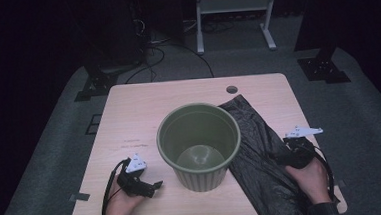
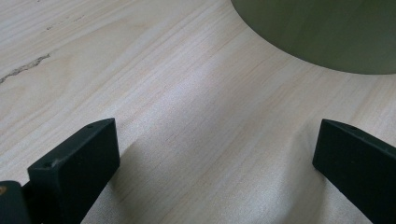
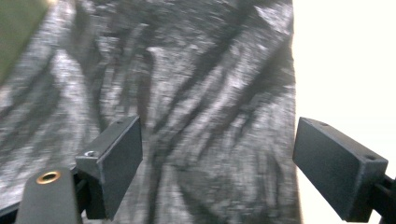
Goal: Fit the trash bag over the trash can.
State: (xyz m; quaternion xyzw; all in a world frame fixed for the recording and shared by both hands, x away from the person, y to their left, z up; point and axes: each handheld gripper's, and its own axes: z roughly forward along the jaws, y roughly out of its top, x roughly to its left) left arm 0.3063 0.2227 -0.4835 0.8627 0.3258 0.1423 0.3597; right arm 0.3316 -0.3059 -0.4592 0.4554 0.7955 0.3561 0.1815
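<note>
While the green bin [image 1: 199, 146] stands upright at the middle of the table [image 1: 133, 111], the black bag [image 1: 261, 153] lies flat just beside it, touching its wall at about 3 o'clock, with its long axis running from 12 o'clock near the cable hole [image 1: 232, 89] down to 5 o'clock, where it hangs over the near edge. The right gripper [image 1: 287, 154] hovers over the bag's right half, jaws released and spread wide with nothing pinched; in the right gripper view the crinkled plastic [image 3: 196, 102] lies under both fingers [image 3: 116, 158], its edge toward the right one. This hand is plainly the nearer to the bag. The left gripper [image 1: 150, 186] rests at 9 o'clock of the bin, also released, over bare wood [image 2: 187, 116]. Open tabletop lies to the left and behind the bin; to the right the table edge is close, so any lift of the bag probably has to go up and toward 9 o'clock over the bin's rim.
</note>
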